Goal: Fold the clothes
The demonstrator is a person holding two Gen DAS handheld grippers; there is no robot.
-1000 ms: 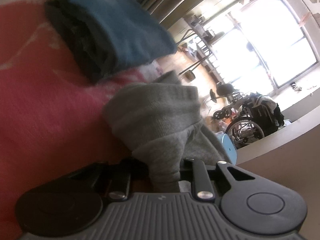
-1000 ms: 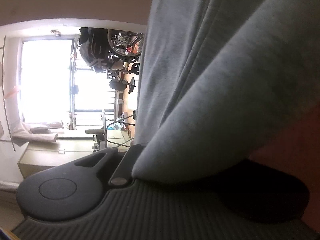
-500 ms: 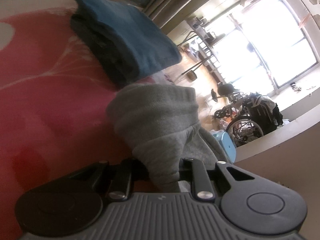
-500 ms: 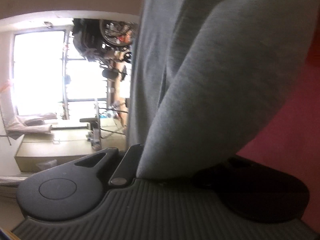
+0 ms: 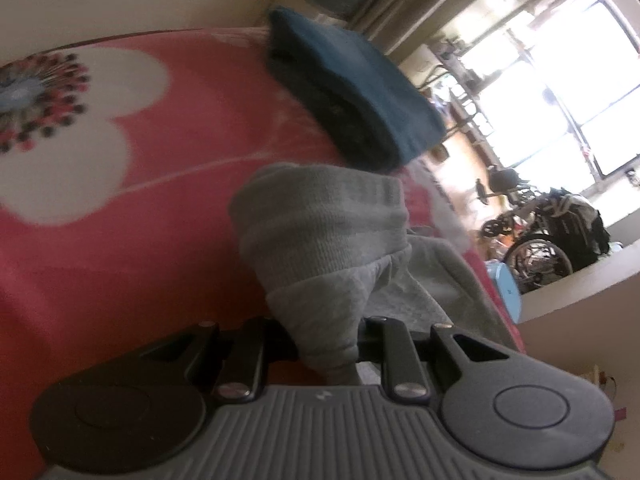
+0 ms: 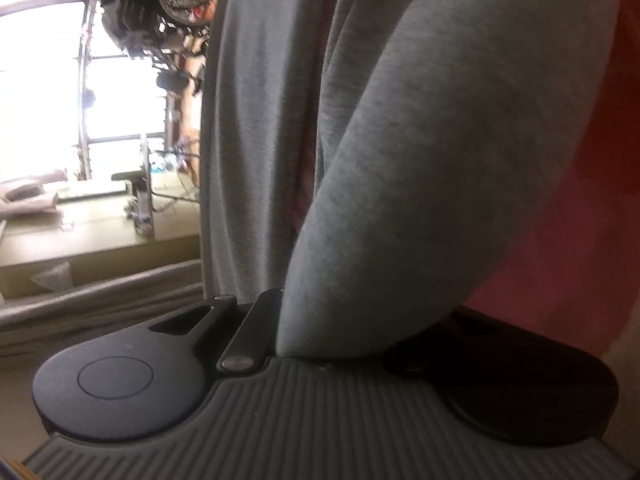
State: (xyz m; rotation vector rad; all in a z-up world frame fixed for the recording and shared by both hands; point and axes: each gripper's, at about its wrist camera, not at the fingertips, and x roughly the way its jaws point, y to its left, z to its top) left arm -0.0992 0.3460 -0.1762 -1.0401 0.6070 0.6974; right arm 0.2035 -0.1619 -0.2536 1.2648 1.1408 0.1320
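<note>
Fingers of the left gripper [image 5: 326,344] and right gripper [image 6: 332,344] stay clamped on the soft grey knit garment [image 5: 320,240]. Over the last second it has swung across the pink flowered blanket [image 5: 120,240], away from the folded blue stack [image 5: 360,92]: likely mid-fold.

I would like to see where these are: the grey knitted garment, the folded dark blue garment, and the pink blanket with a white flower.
Grey knitted garment [image 5: 320,236], left wrist view: on its ribbed cuff.
Folded dark blue garment [image 5: 360,80], left wrist view: on its top face.
Pink blanket with a white flower [image 5: 80,152], left wrist view: on a white petal.
</note>
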